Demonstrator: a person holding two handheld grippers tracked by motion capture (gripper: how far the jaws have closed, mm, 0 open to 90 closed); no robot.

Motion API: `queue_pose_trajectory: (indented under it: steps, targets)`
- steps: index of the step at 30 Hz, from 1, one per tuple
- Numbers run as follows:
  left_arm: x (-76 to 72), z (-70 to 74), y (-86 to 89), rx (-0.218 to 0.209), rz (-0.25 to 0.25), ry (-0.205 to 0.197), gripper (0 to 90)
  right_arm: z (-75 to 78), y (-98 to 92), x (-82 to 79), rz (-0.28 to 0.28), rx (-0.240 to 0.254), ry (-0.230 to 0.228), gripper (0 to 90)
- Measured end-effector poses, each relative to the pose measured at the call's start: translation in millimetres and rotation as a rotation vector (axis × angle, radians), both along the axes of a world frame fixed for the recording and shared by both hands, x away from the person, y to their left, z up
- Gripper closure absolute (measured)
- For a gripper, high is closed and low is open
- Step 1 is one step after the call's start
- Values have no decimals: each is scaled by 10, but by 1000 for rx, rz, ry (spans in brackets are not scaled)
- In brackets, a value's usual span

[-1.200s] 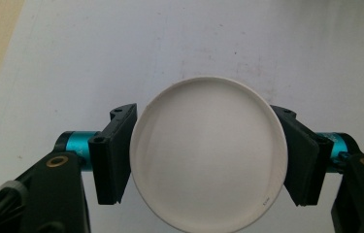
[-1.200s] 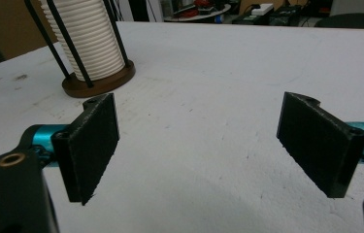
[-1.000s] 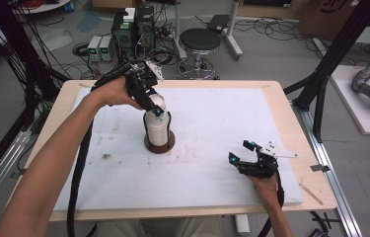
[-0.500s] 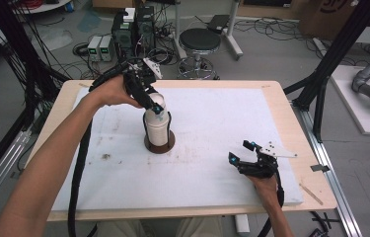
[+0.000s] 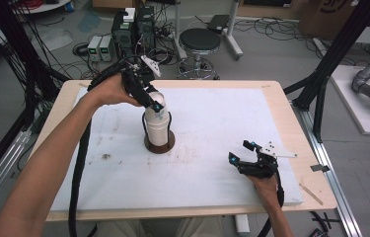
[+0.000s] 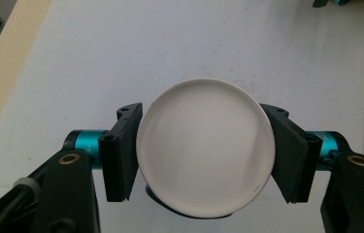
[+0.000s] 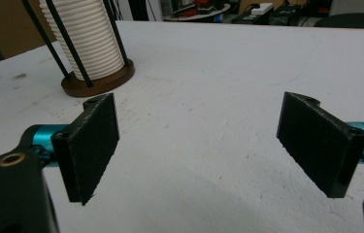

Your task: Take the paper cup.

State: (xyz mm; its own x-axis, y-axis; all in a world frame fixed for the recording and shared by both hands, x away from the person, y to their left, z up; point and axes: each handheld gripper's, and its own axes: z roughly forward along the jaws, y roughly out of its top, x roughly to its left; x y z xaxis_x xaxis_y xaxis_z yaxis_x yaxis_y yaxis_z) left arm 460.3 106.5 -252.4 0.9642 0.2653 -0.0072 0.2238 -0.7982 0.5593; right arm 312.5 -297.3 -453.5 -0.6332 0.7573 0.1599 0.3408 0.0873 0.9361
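Gripping the top cup's rim (image 6: 204, 150), left tongs (image 5: 155, 104) (just closed); mat (image 5: 222, 128) open around.

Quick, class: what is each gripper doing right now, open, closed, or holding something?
Left gripper: jaws have just been closing, now closed on the top white cup of the stack.
Right gripper: open, holding nothing, above the white table cover.
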Motion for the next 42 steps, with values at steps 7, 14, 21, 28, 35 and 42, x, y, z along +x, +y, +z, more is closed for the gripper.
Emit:
queue_pose_trajectory:
  steps: [7, 14, 21, 28, 35, 42]
  targets:
    - [-13, 68, 40, -25, 10, -1, 362, -1, 2, 1, 1, 1, 1, 156]
    - [-29, 158, 57, -49, 17, -3, 366, 0, 6, -3, -1, 1, 3, 156]
    - [-46, 258, 61, -72, 17, -18, 367, 1, 6, -4, -1, -2, 0, 156]
    - [-70, 339, 143, -93, 40, -23, 367, 0, 6, 0, 2, -4, -1, 156]
    - [-96, 457, 204, -115, 53, -33, 367, 0, 6, -1, 1, -8, -3, 156]
    - [-137, 599, 225, -139, 60, -45, 367, 1, 9, -5, -1, -7, -1, 156]
